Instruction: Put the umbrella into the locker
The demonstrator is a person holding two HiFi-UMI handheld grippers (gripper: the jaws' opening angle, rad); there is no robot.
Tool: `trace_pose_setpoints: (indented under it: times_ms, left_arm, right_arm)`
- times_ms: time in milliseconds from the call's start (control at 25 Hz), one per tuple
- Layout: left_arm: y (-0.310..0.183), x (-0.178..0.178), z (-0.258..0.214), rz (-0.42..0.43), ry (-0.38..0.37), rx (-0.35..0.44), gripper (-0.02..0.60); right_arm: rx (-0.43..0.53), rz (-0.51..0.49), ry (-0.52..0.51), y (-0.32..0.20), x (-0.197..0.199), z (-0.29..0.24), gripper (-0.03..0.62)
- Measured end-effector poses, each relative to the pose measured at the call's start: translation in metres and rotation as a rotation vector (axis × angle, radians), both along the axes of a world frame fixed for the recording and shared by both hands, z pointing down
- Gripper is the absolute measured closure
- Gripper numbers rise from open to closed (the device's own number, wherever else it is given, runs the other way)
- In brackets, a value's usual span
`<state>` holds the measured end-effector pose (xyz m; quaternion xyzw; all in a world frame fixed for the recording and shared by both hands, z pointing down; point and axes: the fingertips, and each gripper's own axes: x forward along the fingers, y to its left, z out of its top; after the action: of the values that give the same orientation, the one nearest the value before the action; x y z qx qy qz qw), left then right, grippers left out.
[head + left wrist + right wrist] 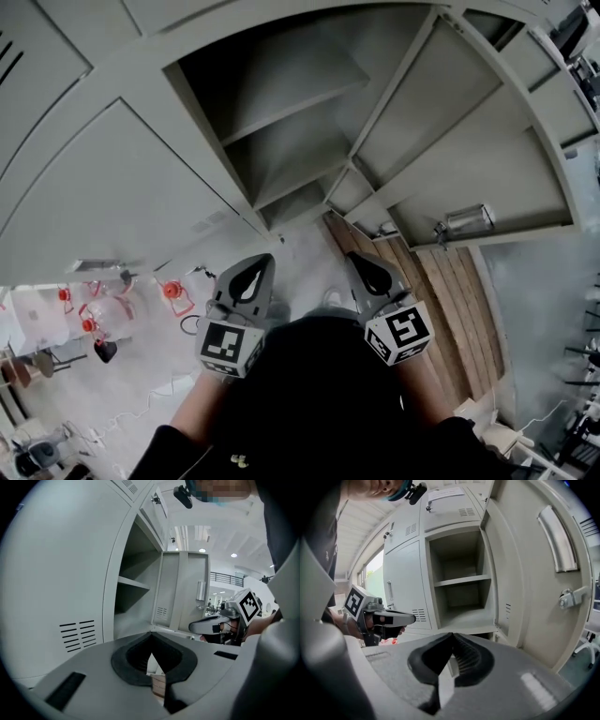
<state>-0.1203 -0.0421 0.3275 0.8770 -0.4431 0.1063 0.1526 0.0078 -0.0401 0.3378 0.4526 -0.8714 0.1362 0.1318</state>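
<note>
No umbrella shows in any view. The grey locker (281,141) stands open in front of me, with a shelf (461,580) across it and bare compartments above and below. Its door (525,573) is swung out to the right, and a handle (555,538) and a latch (572,597) sit on the door. My left gripper (258,264) and right gripper (361,259) are held side by side before the opening, both pointing at it. Each is shut with nothing between its jaws. The right gripper (206,625) appears in the left gripper view, and the left gripper (405,618) in the right gripper view.
Closed locker doors (103,187) fill the left side; one has vent slots (77,634). Red-and-white items (173,292) lie on the floor at the left. A strip of wooden planks (450,300) runs below the open door. A white chair (590,639) stands at the far right.
</note>
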Motion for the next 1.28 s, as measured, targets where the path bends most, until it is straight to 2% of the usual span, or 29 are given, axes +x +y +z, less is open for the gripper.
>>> trace_pose_setpoints:
  times_ms: [200,640,920,1280]
  left_arm:
    - [-0.006,-0.01,-0.009,-0.001,-0.025,0.05,0.571]
    - [-0.015,-0.022,-0.001,-0.054,-0.086,0.024,0.571]
    - [-0.014,-0.024,0.0,-0.071,-0.079,0.014,0.571]
    - [-0.01,-0.024,0.002,-0.087,-0.095,0.014,0.569]
  right_arm:
    - [0.002,0.001,0.002,-0.005,0.003,-0.008,0.597]
    - [0.028,-0.067,0.045,-0.009,-0.008,-0.016,0.597]
    - [0.042,-0.123,0.091,-0.007,-0.011,-0.014,0.597]
    - [0.032,-0.141,0.086,-0.007,-0.013,-0.012,0.597]
